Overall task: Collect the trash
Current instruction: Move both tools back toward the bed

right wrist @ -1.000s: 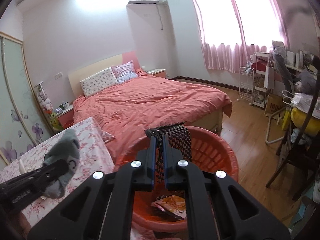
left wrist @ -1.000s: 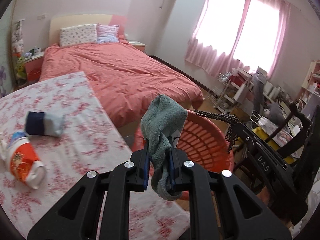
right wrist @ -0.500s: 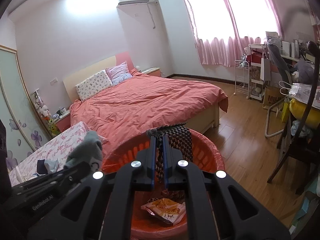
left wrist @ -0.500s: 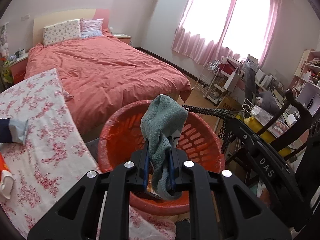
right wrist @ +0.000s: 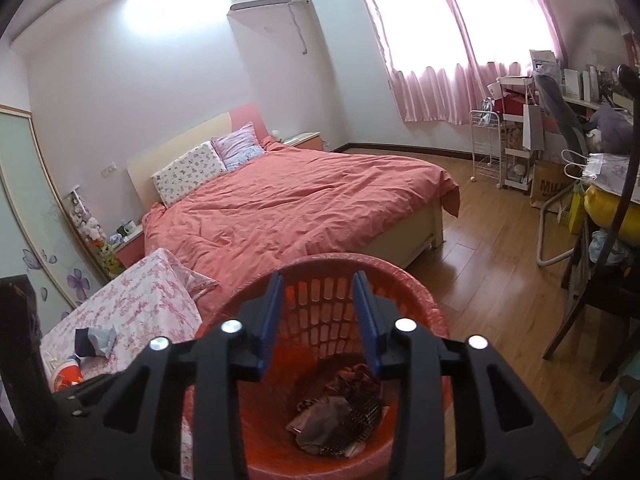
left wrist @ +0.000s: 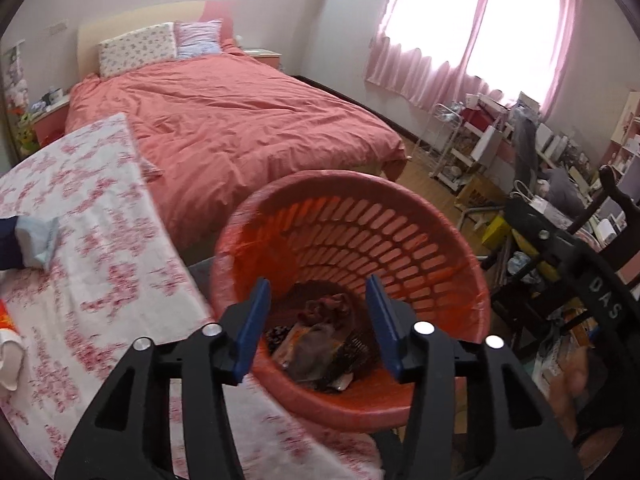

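Both grippers hang over the orange basket (left wrist: 420,240), jaws just opened, nothing between them. Left gripper (left wrist: 318,320) is released, blue pads apart, aimed down into the basket mouth so whatever is let go falls inside. Right gripper (right wrist: 318,320) is likewise released, its pads framing the basket's far wall at 12 o'clock.

The trash pile (right wrist: 340,416) lies at the basket bottom: a greyish cloth piece on top, crumpled wrappers and a dark mesh scrap beside it, a reddish wad at 12 o'clock of the pile. In the left view the same pile sits between the pads, well below them.

The basket stands just beside the floral table (left wrist: 92,248), at its 3 o'clock, likely for a short carry. Still on the table: a blue-and-navy bundle (left wrist: 28,240) at 9 o'clock, and a red-and-white container (right wrist: 66,372) at its near edge. Judged next pickups.
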